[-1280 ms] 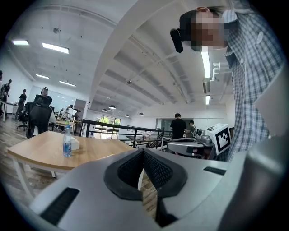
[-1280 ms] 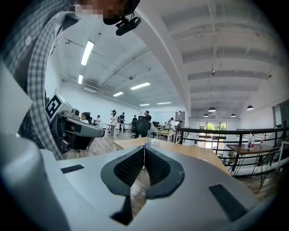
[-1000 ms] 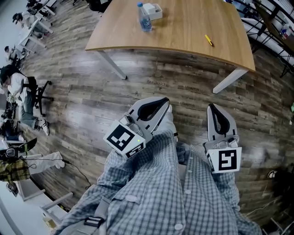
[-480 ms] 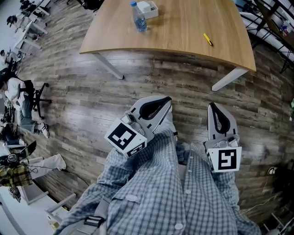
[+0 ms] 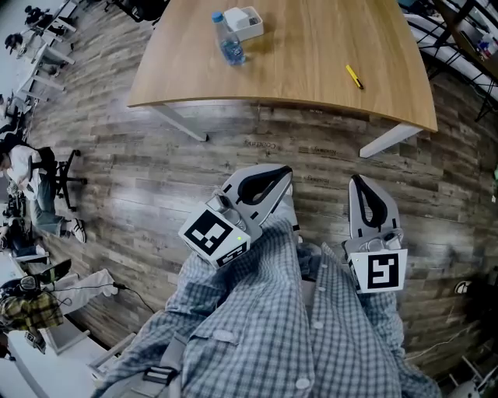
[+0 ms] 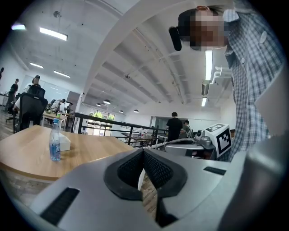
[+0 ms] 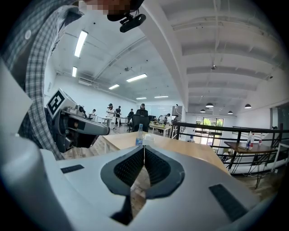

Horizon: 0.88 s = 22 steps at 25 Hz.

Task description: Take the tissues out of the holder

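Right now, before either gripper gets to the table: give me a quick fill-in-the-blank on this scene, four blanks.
1. The left gripper and right gripper both have their jaws ____, with nothing between them.
2. Both grippers are over the wooden ____, short of the table.
3. The water bottle with the ____ cap stands beside the white tissue holder.
4. The pen lying apart on the table is ____.
Missing words: shut; floor; blue; yellow.
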Each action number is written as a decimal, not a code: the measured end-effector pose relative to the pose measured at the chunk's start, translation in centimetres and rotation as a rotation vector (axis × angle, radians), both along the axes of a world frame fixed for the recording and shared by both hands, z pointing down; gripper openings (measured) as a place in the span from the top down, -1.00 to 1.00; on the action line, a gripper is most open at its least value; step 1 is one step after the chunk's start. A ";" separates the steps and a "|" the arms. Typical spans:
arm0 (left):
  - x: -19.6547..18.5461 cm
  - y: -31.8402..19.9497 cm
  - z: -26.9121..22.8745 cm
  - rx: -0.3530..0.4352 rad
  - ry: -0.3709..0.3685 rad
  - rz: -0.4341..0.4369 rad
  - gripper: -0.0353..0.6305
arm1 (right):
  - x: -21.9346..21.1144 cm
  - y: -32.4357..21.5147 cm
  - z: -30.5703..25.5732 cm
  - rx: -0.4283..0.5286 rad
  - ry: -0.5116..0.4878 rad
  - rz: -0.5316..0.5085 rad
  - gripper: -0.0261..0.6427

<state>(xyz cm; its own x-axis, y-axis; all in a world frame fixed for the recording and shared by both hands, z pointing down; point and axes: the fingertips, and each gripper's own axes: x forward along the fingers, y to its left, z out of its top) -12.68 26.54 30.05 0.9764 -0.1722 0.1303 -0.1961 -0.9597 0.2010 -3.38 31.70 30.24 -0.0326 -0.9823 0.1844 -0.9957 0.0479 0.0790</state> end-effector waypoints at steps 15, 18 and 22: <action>2.4 -8.6 0.4 -0.034 -0.018 0.027 0.87 | 2.1 -7.8 0.4 -0.049 -0.017 0.031 0.88; 2.9 -10.3 0.5 -0.040 -0.016 0.037 0.87 | 2.6 -9.1 0.8 -0.068 0.001 0.031 0.88; 3.6 -12.5 0.5 -0.040 -0.007 0.049 0.87 | 3.1 -11.3 0.2 -0.055 -0.006 0.053 0.88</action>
<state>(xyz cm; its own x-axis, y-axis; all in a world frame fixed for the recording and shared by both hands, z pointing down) -9.03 14.04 30.52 0.9826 -0.1186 0.1426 -0.1504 -0.9595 0.2383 -0.27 20.39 30.48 0.0177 -0.9711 0.2381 -0.9974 -0.0006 0.0716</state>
